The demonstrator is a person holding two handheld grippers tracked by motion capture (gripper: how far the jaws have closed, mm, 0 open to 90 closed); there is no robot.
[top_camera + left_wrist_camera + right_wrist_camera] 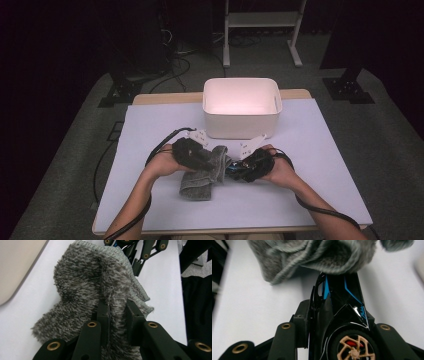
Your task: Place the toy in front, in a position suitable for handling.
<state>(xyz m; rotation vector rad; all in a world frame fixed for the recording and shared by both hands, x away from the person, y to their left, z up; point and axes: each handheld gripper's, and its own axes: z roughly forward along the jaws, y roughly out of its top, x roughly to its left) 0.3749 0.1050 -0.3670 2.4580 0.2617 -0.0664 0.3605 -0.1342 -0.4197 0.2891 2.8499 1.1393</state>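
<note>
Left gripper: jaws clamped on a fold of grey sock, lying on worktop near of white bin. Right gripper: jaws clamped on black toy car, nose pointed left, touching sock opening. Right gripper view reveals car's wheel and blue trim.

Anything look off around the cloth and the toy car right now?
Yes: the toy car in the right gripper has its nose under the grey cloth that the left gripper pinches, so the two may snag.
</note>
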